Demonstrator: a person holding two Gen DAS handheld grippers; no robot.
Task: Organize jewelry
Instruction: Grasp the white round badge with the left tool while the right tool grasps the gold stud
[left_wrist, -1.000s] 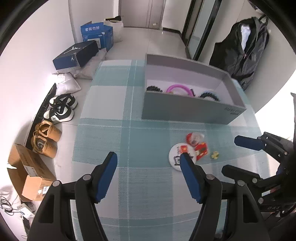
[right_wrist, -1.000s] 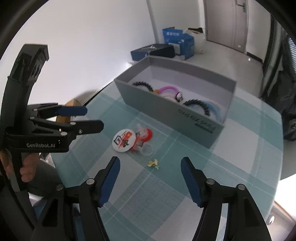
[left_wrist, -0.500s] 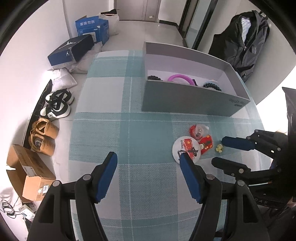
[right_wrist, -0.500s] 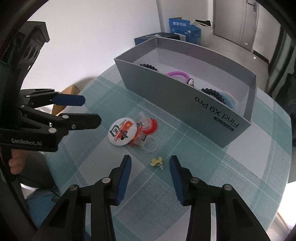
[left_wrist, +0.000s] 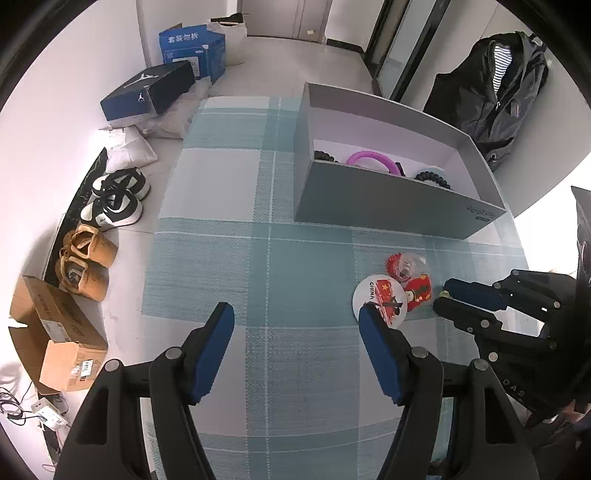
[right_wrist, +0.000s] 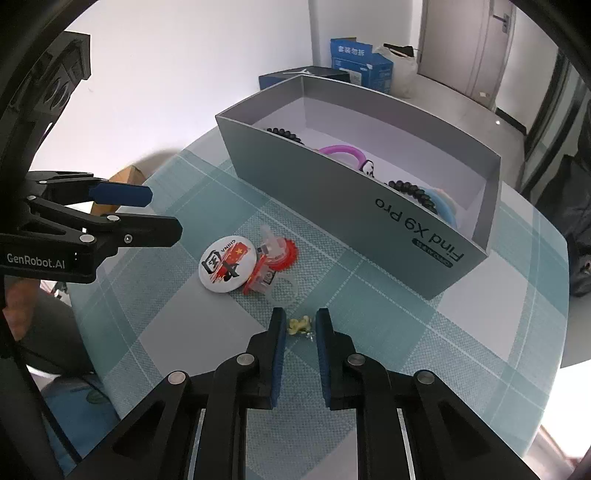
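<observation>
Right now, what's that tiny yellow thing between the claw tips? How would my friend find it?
Start at the big grey box on the checked tablecloth. In front of it lies a small cluster: a round white badge and red trinkets. Just nearer than those, between the right claw's blue pads, sits the yellow charm, the smallest and the only yellow piece.

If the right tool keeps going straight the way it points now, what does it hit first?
Most likely the small yellow earring, lying between the right tool's narrowed fingertips. Just beyond it sits the clear ring, though depth is hard to judge here.
</observation>
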